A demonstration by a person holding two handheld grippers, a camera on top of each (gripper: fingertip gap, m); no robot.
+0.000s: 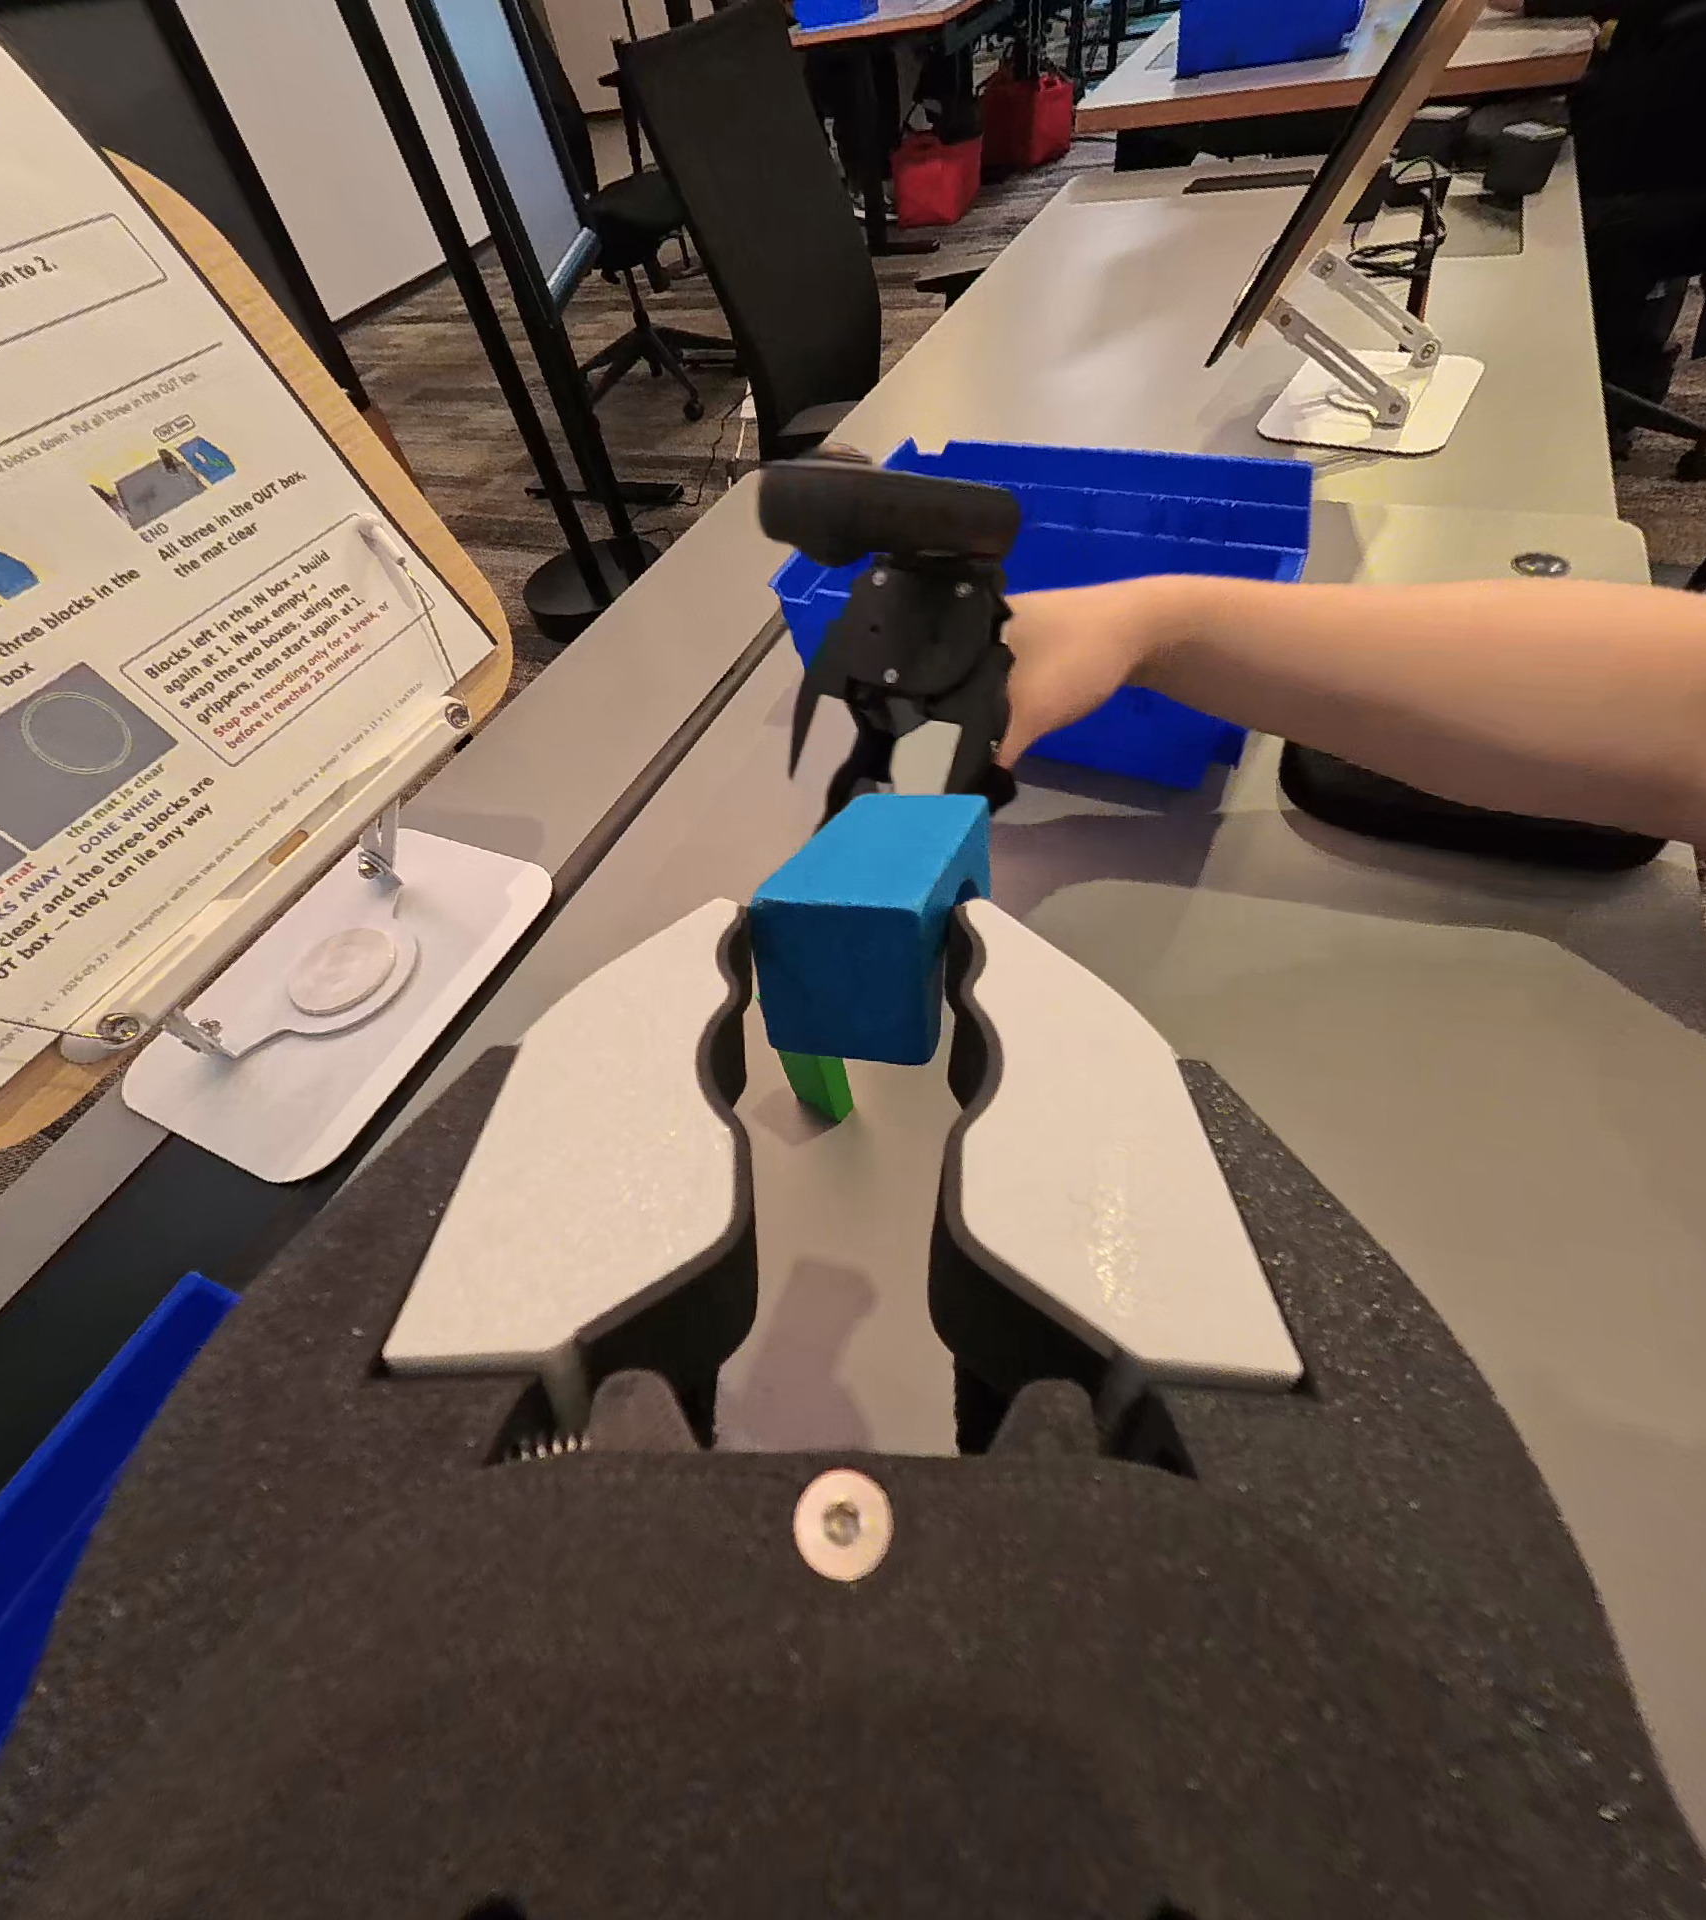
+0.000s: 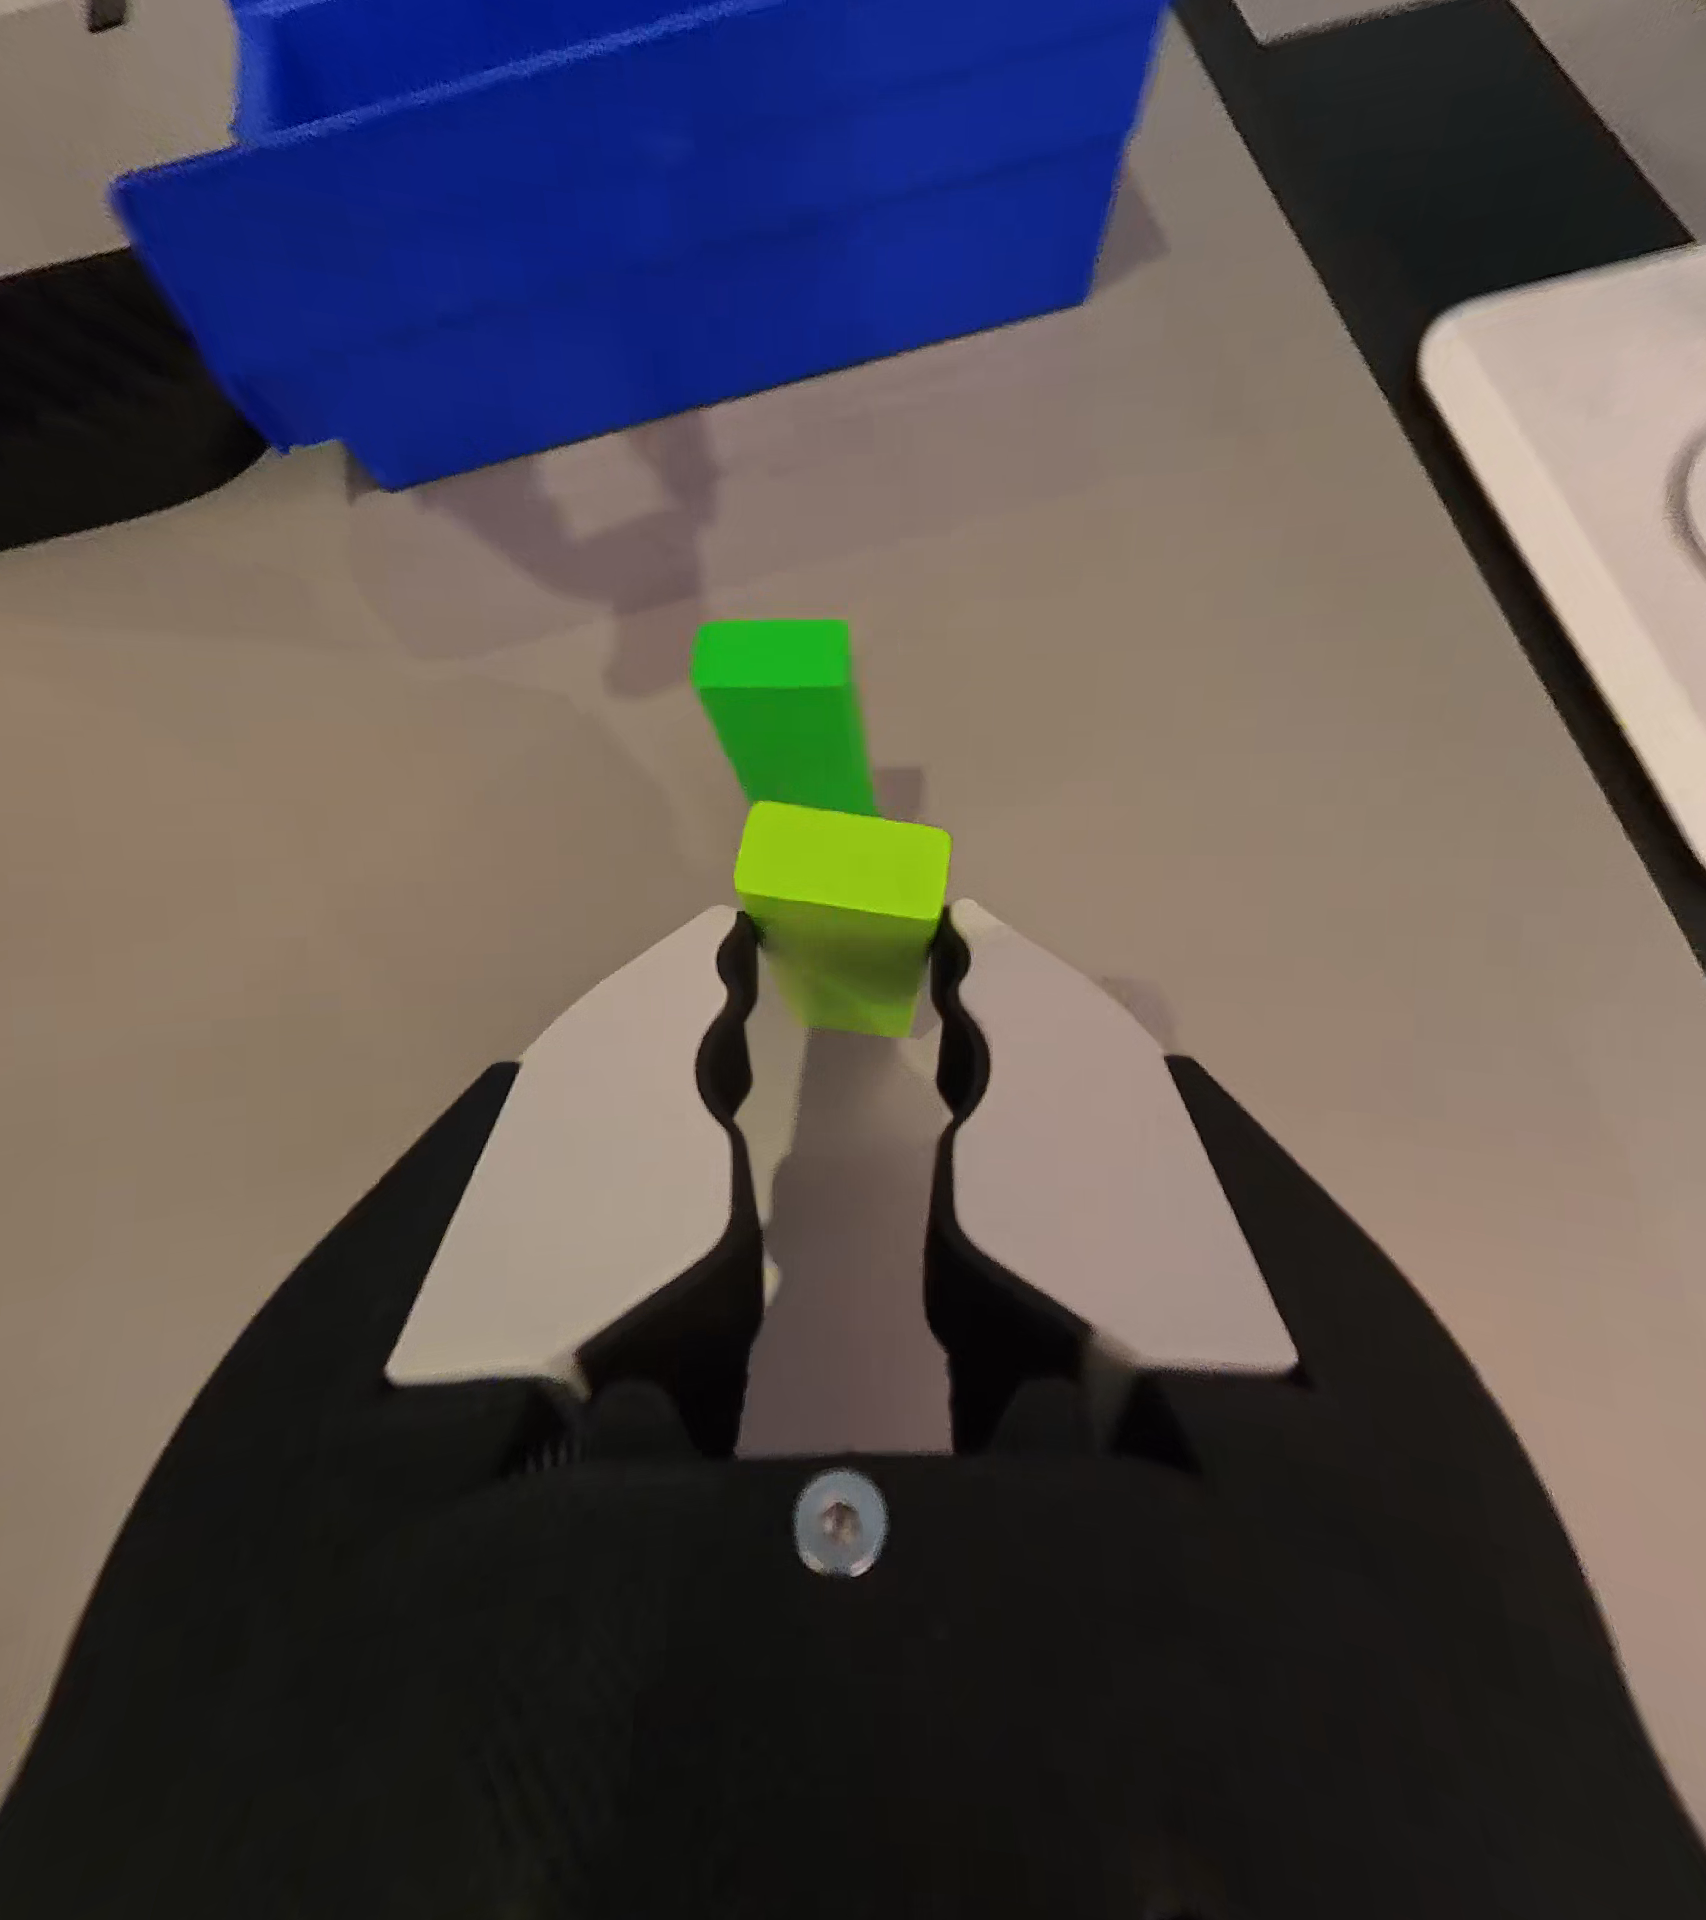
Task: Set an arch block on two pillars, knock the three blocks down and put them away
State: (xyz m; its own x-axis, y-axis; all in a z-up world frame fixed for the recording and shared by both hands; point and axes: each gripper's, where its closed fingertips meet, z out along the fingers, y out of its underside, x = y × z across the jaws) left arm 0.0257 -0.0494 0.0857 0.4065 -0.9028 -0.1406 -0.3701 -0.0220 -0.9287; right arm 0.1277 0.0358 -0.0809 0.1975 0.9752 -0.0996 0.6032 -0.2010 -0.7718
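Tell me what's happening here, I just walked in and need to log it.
A person works two handheld grippers over a grey table. The left gripper holds a blue wooden arch block. The right gripper grips a lime-green pillar block near a darker green pillar block standing upright. The arch isn't placed yet.

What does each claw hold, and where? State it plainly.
The left claw grips the blue arch block across the side faces of one end. The right claw grips the lime-green pillar by its narrow sides, near the top.
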